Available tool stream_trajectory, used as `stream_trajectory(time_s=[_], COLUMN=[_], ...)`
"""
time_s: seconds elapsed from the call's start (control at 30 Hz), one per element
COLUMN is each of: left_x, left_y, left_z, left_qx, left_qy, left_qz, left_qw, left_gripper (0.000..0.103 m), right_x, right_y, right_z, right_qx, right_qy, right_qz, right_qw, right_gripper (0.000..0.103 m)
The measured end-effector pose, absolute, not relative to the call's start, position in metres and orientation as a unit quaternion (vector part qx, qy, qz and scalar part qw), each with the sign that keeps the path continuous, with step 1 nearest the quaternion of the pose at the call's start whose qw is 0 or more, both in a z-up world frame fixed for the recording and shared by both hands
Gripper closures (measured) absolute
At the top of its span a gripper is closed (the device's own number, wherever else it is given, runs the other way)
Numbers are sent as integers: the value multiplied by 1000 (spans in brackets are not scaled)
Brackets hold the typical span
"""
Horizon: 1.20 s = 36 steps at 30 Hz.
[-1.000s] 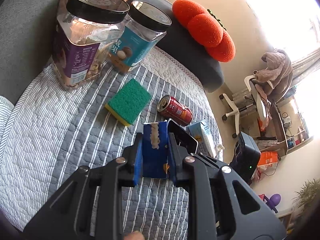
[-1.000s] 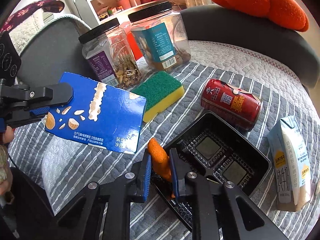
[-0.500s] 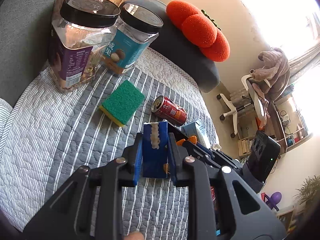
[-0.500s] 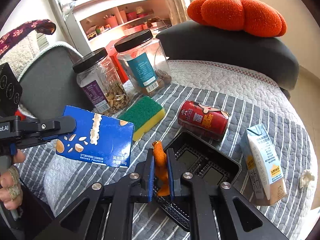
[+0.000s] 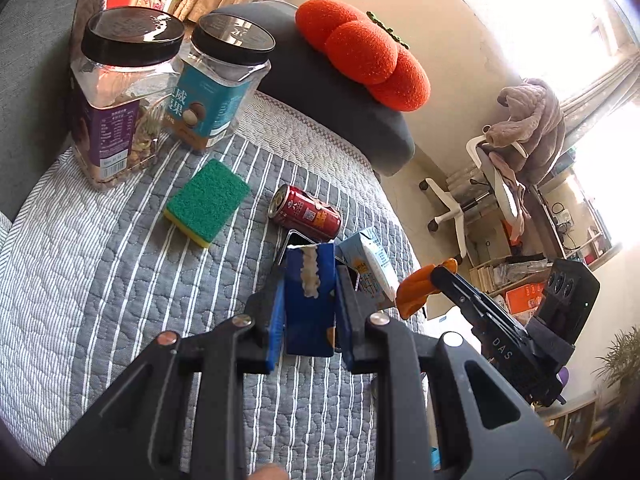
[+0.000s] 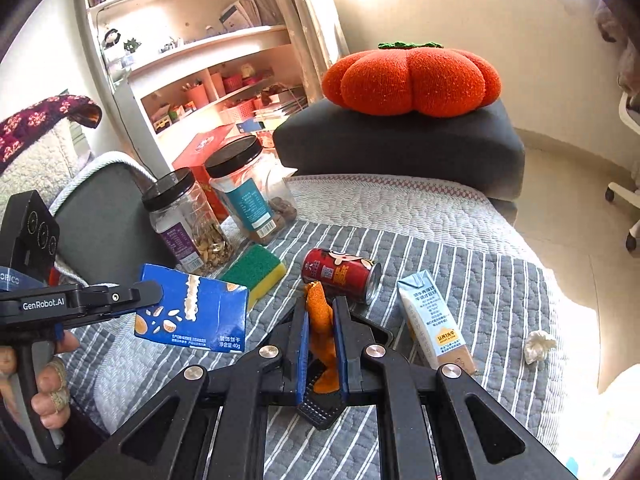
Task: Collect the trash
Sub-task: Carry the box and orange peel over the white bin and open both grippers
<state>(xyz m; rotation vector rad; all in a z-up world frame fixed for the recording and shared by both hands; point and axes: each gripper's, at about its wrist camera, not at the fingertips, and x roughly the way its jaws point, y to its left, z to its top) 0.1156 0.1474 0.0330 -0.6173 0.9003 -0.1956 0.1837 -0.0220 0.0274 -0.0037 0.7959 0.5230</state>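
Left claw (image 5: 308, 312) was clenched on a light, crushable blue biscuit box (image 5: 309, 300), gripped across its narrow faces. Right claw (image 6: 322, 344) pinched limp orange peel (image 6: 322, 320) mid-strip.

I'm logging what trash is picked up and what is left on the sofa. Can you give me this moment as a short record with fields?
left gripper: shut on blue snack box
right gripper: shut on orange peel
still on quilt: red can on its side, milk carton, crumpled tissue, black tray partly hidden under right gripper
not trash, likely: green sponge, two lidded jars
trash bin: none in view
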Motion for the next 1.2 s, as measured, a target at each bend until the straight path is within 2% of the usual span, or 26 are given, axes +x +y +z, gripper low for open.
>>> stream_trajectory(time_s=[0.47,0.83,0.93,1.0,1.03,1.07,1.2], left_x=[118,123,127,129,130,131,138], left_y=[80,5,-20,-40,-52,-63,-106], left_z=[40,51,54,57,59,61,69], left_qx=[-265,-224,-226,-220,-215,-211,-200], left_qy=[440,449,449,450,450,450,450], left_qz=[-150,-200,-216,-231,-239,-247,-273], left_qw=[845,842,837,834,833,832,826], left_gripper=[78,78,78,78,78,78,78], right_x=[149,125,116,107,102,95,77], right_y=[-173,-294,-314,-328,-333,-339,-363], right_z=[73,65,66,68,70,73,83], right_qx=[44,99,105,104,104,105,102], right_qy=[327,338,336,330,323,311,284], right_qz=[99,-41,-63,-87,-104,-122,-182], right_qw=[939,935,934,934,935,937,936], right_gripper=[91,87,76,55,35,23,12])
